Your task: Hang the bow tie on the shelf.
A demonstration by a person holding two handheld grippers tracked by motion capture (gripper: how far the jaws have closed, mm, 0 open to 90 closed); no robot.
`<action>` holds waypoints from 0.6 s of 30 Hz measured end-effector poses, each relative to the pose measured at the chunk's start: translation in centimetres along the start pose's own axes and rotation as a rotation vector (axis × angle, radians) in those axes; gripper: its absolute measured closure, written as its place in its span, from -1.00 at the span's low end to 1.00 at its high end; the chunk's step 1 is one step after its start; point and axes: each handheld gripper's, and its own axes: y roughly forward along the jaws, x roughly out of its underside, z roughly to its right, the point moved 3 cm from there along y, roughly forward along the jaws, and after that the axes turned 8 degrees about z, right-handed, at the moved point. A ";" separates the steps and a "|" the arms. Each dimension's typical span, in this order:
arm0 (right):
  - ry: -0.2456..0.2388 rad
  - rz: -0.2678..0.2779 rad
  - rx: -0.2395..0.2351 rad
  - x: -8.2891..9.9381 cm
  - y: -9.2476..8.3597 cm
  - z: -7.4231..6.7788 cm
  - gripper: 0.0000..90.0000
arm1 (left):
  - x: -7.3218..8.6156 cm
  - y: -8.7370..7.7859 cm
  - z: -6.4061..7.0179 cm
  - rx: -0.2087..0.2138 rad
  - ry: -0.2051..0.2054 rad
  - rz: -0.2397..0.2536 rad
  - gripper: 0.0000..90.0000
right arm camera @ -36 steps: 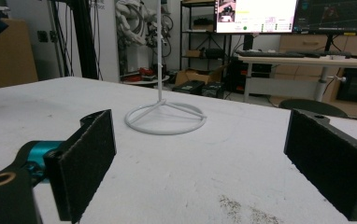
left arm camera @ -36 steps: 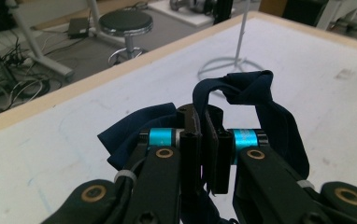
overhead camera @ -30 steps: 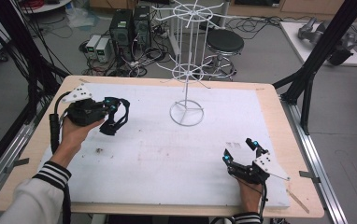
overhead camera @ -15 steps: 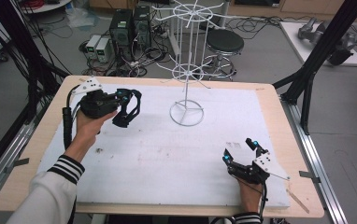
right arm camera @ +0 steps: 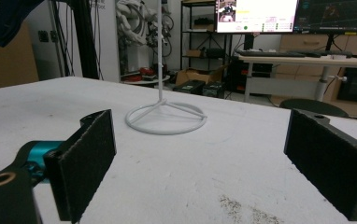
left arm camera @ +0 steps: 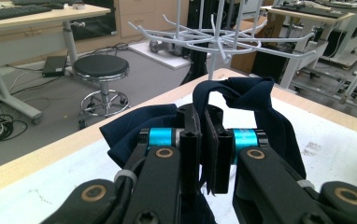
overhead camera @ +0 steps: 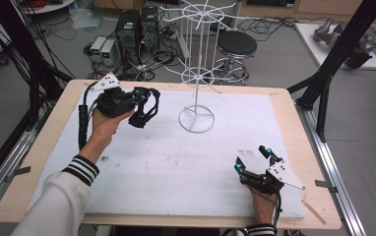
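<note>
1. The wire rack point(overhead camera: 196, 73) stands upright on the counter point(overhead camera: 176, 162), its ring base flat on the white surface; it serves as the landmark for all positions below.
2. The left gripper point(overhead camera: 144, 105) is raised above the counter, just left of the rack and roughly level with the rack's lower tier of hooks.
3. Its fingers point(left arm camera: 190, 149) are pressed together, clamped on a dark blue cloth point(left arm camera: 242, 98). The cloth folds up into a loop above the fingers and drapes down both sides.
4. Judgement: the loop is held high and facing the rack's hooks point(left arm camera: 223, 44) so that it can be slipped over one of them; the cloth does not yet touch the rack.
5. The right gripper point(overhead camera: 255, 162) rests low on the counter, well apart from the rack on its near right side.
6. Its fingers point(right arm camera: 85, 158) stand wide apart and hold nothing. Judgement: it is parked clear of the rack, leaving the approach free for the left gripper.
</note>
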 end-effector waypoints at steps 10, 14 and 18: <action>0.008 0.003 -0.002 0.0 0.0 0.0 -0.82 | -1.1 1.8 -0.1 0.050 0.013 -0.020 0.90; 0.010 0.002 0.001 0.0 0.0 0.0 -0.82 | -1.4 2.3 -0.4 0.055 0.020 -0.028 0.90; 0.012 0.002 0.000 0.0 0.0 0.0 -0.82 | -1.7 2.7 -0.7 0.055 0.018 -0.025 0.90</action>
